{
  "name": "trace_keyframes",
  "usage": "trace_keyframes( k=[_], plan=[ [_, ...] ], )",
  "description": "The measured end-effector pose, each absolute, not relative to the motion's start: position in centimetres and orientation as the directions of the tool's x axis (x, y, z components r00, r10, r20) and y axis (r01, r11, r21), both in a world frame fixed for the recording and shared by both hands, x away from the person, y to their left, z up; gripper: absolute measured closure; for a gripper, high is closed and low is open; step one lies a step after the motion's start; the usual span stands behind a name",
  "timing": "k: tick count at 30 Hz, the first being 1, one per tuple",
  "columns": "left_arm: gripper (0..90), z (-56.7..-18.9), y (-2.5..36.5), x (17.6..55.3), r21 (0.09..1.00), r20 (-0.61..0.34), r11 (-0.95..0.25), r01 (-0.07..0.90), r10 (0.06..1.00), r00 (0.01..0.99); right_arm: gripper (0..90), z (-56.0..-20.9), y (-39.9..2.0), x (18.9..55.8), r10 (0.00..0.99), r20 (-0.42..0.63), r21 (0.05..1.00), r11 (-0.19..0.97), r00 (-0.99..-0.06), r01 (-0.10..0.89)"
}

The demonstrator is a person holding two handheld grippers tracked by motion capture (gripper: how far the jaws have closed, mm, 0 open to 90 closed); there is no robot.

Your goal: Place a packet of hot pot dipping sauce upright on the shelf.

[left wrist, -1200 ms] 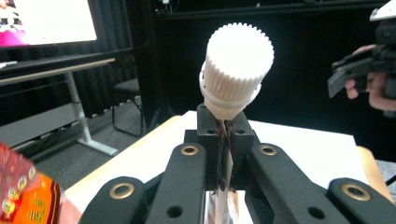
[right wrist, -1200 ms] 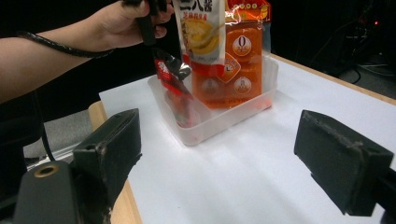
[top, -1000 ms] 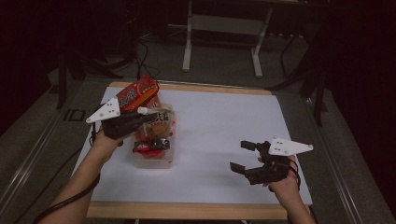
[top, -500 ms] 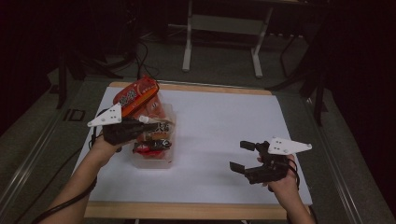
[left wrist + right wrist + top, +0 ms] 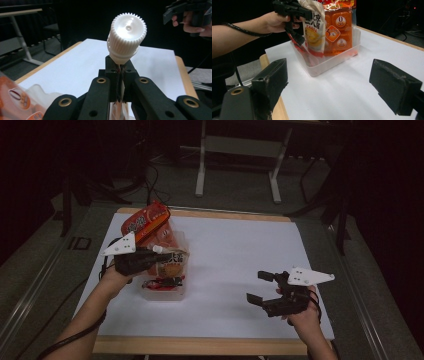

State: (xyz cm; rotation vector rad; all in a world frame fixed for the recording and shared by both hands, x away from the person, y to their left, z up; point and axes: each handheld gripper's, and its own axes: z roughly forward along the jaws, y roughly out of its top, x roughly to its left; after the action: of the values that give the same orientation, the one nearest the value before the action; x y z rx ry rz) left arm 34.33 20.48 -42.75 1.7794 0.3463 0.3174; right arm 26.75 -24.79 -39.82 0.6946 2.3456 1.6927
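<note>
My left gripper (image 5: pixel 120 67) is shut on the neck of a spouted pouch (image 5: pixel 172 259), just under its white ribbed screw cap (image 5: pixel 127 35). The pouch (image 5: pixel 314 27) hangs over a clear plastic bin (image 5: pixel 165 292) at the table's left. An orange snack bag (image 5: pixel 147 222) stands upright in the bin's far end, where it (image 5: pixel 338 27) leans behind the pouch. My right gripper (image 5: pixel 257 287) hovers open over the near right of the table, nothing between its jaws (image 5: pixel 332 82), and points at the bin (image 5: pixel 332 62).
A white sheet (image 5: pixel 240 255) covers the wooden tabletop (image 5: pixel 200 345). Red-and-black packets (image 5: pixel 162 282) lie in the bin's bottom. A metal stand (image 5: pixel 240 150) is on the dark floor beyond the far edge.
The left gripper with the pouch has drifted slightly nearer and lower over the bin. The right gripper has stayed where it was.
</note>
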Motion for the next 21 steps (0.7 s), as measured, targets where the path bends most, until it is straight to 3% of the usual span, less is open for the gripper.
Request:
trace_keyframes(
  k=[9, 21],
  plan=[
    [87.6, -43.0, 19.9, 34.8, 0.965, 0.068, -0.257, 0.047, 0.42, 0.905, 14.9, -40.1, -24.8, 26.8, 0.459, 0.141, 0.926, 0.253, -0.877, 0.281],
    [87.2, -44.5, 20.2, 34.9, 0.967, 0.006, -0.233, 0.099, 0.412, 0.911, 15.2, -40.2, -24.7, 26.9, 0.453, 0.145, 0.922, 0.262, -0.88, 0.287]
  ],
)
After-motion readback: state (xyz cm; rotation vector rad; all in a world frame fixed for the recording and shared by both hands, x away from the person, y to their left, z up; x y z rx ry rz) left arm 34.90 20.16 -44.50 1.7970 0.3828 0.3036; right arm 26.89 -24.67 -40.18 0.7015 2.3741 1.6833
